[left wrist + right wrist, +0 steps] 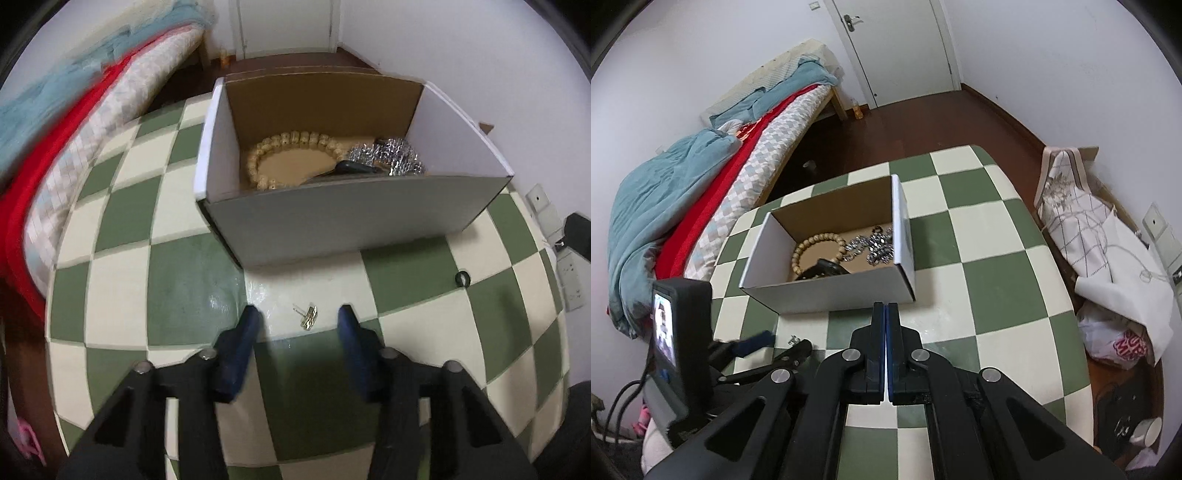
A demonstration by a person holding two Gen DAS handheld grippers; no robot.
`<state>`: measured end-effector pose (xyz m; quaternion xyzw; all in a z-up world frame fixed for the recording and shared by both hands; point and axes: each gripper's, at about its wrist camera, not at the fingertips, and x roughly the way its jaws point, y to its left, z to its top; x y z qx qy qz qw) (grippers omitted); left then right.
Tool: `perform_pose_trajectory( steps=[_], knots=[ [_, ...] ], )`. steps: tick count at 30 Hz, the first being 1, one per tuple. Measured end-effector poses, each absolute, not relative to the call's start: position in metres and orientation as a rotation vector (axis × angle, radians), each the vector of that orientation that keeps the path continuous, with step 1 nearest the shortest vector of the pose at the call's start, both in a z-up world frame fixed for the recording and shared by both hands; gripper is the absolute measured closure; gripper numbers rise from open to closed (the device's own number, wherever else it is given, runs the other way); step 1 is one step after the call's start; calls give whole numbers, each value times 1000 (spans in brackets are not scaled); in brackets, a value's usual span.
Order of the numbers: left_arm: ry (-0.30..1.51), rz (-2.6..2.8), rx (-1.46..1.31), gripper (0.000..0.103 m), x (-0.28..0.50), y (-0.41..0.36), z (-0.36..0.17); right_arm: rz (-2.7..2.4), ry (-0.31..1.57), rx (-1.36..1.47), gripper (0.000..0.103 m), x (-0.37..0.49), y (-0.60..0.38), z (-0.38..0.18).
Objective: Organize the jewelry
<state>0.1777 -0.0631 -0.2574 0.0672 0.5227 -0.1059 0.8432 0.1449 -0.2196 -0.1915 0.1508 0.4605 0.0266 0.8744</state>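
Note:
A small gold earring (308, 316) lies on the green-and-cream checkered table (177, 280), between the two blue fingertips of my open left gripper (300, 317). Behind it stands a white cardboard box (343, 218) holding a wooden bead bracelet (284, 147), a silver sparkly piece (391, 155) and a dark item (354, 168). In the right wrist view the box (831, 291) sits ahead of my right gripper (886, 308), which is shut and empty. The left gripper (783, 341) is at the lower left there, around the earring (793, 339).
A small black ring (462, 277) lies on the table to the right of the box. A bed with red and blue bedding (701, 184) stands left of the table. Bags (1108, 258) lie on the floor to the right. A phone (670, 332) is mounted at the left.

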Motion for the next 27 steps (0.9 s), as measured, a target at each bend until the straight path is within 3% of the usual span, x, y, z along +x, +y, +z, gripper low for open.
perform_pose_trajectory(
  steps=[1, 5, 6, 9, 13, 15, 16, 18, 27],
  knots=[
    [1097, -239, 139, 96, 176, -64, -256, 59, 979, 330, 103, 146, -223, -196],
    [1097, -221, 126, 99, 169, -60, -252, 95, 1056, 424, 101, 152, -232, -222],
    [1097, -213, 119, 101, 167, -58, -251, 101, 1073, 423, 96, 155, -231, -231],
    [1090, -187, 99, 102, 159, -49, -245, 120, 1097, 376, 69, 163, -218, -247],
    [1079, -160, 79, 102, 149, -40, -236, 106, 1135, 249, 67, 171, -195, -269],
    [1073, -148, 71, 102, 152, -37, -233, 89, 1111, 181, 73, 169, -187, -271],
    [1067, -140, 57, 102, 149, -32, -229, 71, 1101, 140, 92, 169, -183, -271],
    [1062, -139, 34, 102, 150, -26, -222, 76, 1100, 114, 103, 169, -179, -272],
    [975, -146, -53, 102, 157, -1, -169, 98, 988, 240, 103, 156, -202, -231]
  ],
)
